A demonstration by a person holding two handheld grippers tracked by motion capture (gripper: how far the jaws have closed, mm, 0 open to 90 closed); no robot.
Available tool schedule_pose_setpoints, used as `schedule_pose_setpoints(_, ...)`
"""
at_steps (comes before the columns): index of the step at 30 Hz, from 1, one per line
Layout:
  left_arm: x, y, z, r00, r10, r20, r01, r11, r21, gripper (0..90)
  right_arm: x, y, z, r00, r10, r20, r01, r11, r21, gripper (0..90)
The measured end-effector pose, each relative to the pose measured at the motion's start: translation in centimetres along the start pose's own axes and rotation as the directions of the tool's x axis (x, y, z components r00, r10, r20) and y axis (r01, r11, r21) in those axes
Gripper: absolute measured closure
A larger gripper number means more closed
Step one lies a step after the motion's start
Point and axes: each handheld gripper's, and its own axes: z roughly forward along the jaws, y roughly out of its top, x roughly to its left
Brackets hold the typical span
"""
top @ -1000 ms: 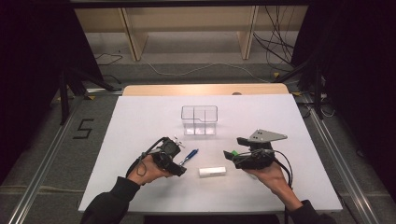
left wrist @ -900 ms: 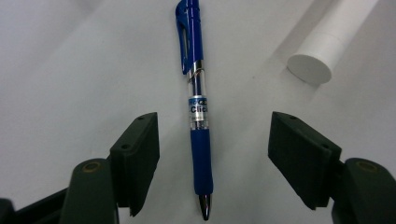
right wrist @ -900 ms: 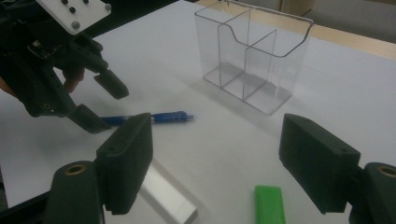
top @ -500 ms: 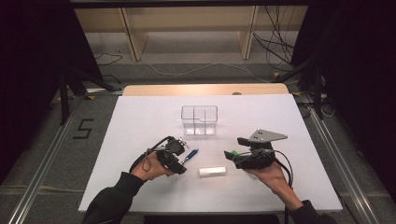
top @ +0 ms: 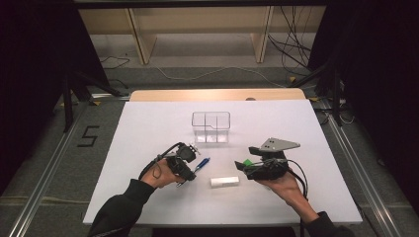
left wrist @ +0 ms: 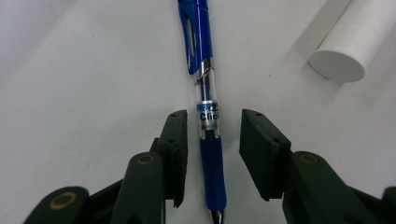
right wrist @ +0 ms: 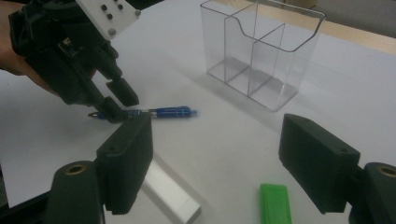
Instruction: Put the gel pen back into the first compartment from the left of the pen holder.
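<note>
A white desk (top: 148, 128) stands in a dark room with shelving behind it; from the high view I have the left gripper (top: 190, 174) down over the blue click pen (top: 202, 163), well nearer to it than the right gripper (top: 242, 165), and the clear three-compartment organizer (top: 211, 127) beyond them is empty. In the left gripper view, the pen (left wrist: 206, 100) runs straight ahead between my parted jaws, its rubber grip level with the pads, so closing should catch it. In the right gripper view, my jaws stand wide apart on nothing, with a white tube (right wrist: 170, 191) and a green eraser (right wrist: 275, 203) lying near them.
</note>
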Motion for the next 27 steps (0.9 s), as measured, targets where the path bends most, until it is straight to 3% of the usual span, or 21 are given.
schedule_pose_setpoints(1, 0.0, 0.1, 0.0, 0.9999, 0.016, -0.005, -0.016, 0.9998, 0.011, 62.6, 0.0, 0.0, 0.0, 1.0000, -0.001, -0.001, 0.001, 1.000, -0.002, 27.1)
schedule_pose_setpoints(8, 0.2, 0.2, 0.5, 1.0000, -0.006, 0.005, 0.006, 0.9996, 0.026, 66.7, 0.1, 0.0, 0.0, 1.0000, -0.005, -0.003, 0.005, 1.000, -0.004, 27.2)
schedule_pose_setpoints(10, 0.2, 0.3, 0.5, 1.0000, 0.007, 0.004, -0.008, 0.9992, 0.040, 67.4, 0.0, 0.0, 0.0, 1.0000, 0.000, -0.001, 0.000, 1.000, 0.000, 27.2)
schedule_pose_setpoints(20, -0.4, 1.1, 0.7, 0.9990, 0.029, -0.034, -0.026, 0.9968, 0.075, 73.8, 0.1, 0.0, 0.0, 1.0000, -0.005, -0.003, 0.005, 1.000, -0.003, 27.2)
schedule_pose_setpoints(27, -0.4, 1.3, 0.8, 0.9993, 0.034, -0.016, -0.032, 0.9965, 0.076, 78.7, 0.3, 0.1, 0.0, 0.9998, -0.018, 0.003, 0.018, 1.000, -0.001, 27.2)
